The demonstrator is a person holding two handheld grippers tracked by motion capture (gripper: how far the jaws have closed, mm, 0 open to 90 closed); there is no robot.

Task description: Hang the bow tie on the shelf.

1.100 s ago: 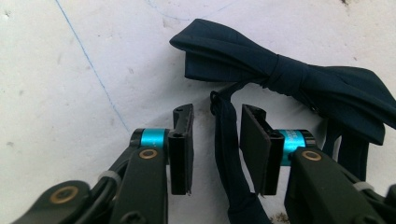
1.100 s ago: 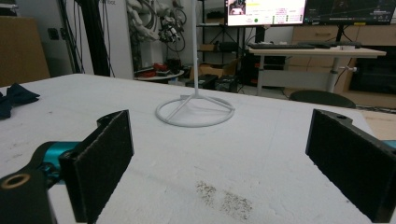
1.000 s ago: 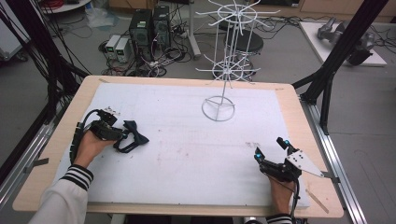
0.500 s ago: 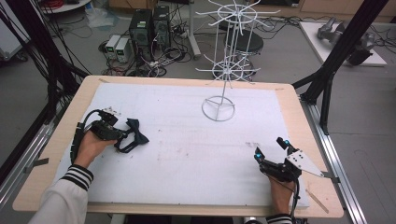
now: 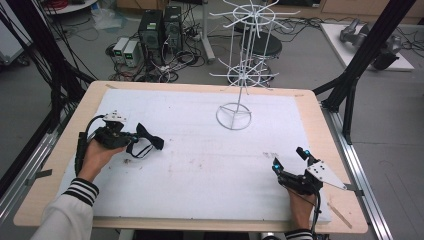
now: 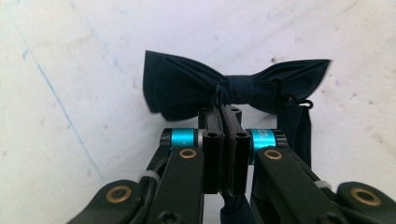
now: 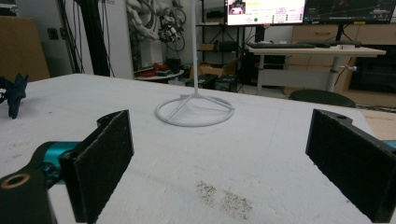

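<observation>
A: What did the high view show?

B: A white board lay on a wooden table. At the left, the left hand held the left gripper low over the board, and a dark bow tie sat at its tip, its strap looping on the board just beside it. At the lower right, the right hand held the right gripper, well apart from the tie, its two blue-tipped jaws spread. A white wire rack stood on its ring base toward the far side of the board, between the two grippers but farther back.

A: And the left gripper view?

B: The left gripper had its jaws pressed together on the bow tie, pinching it at the knot. The wings spread to either side above the jaws, and the strap hung down at the right. The board lay behind, marked with a thin blue line.

A: The right gripper view?

B: The right gripper was released: its two black pads stood wide apart, nothing between them, over a speckled patch of the board. The rack showed its ring base and pole straight ahead. The bow tie was a small dark shape at the far left edge. Desks and a lit monitor stood behind the table.
</observation>
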